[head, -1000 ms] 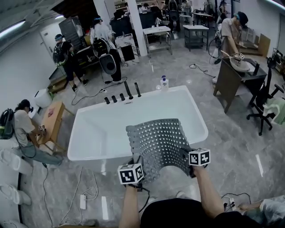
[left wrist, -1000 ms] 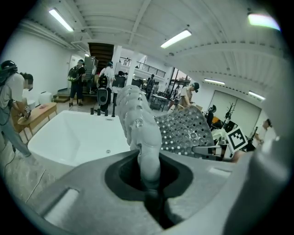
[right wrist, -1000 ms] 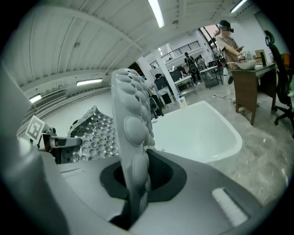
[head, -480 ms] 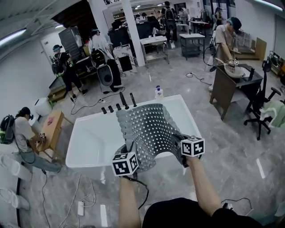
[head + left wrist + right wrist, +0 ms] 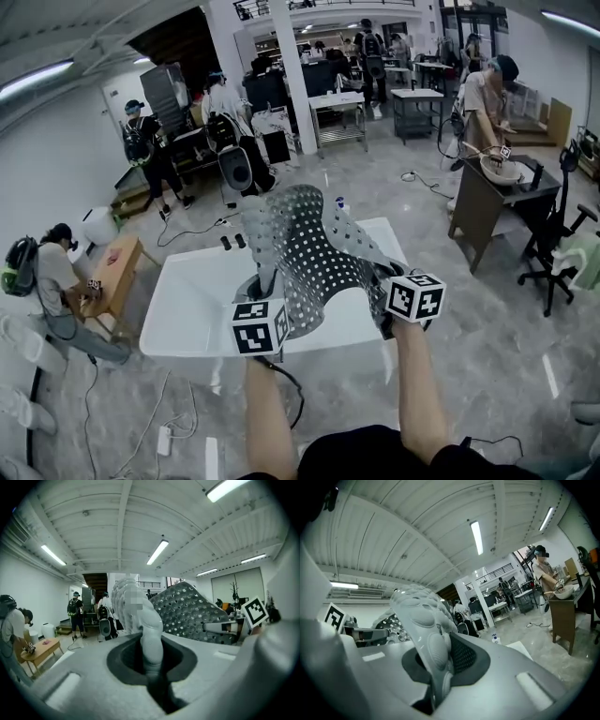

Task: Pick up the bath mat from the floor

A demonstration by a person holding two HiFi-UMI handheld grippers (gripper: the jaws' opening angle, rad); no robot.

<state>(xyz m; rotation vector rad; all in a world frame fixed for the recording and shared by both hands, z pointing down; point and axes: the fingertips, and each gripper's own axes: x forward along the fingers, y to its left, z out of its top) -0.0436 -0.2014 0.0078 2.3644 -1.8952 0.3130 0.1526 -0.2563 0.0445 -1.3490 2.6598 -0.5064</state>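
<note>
Grippers: left gripper and right gripper at bottom centre of head view, side by side, raised to about the same level.
Left jaws: clamped on a bunched near corner of the bath mat; mat edge sits in the slot between them.
Right jaws: clamped on the other near corner; nubbed underside of the mat fills the gap.
Bath mat: centre of head view, grey, perforated, held by its near edge. Far end stands up and curls above the grippers. No part looks to be touching the floor.
Bathtub: white bathtub just beyond and under the mat, mid frame; mat looks clear of it too.
Background: people at counters, top of frame, well apart from all this.
Done: pickup itself, judging by the two-point grip and the mat being airborne.
Remaining: nothing from the task line, I'd say; just hold steady. Where the mat goes next isn't stated.
</note>
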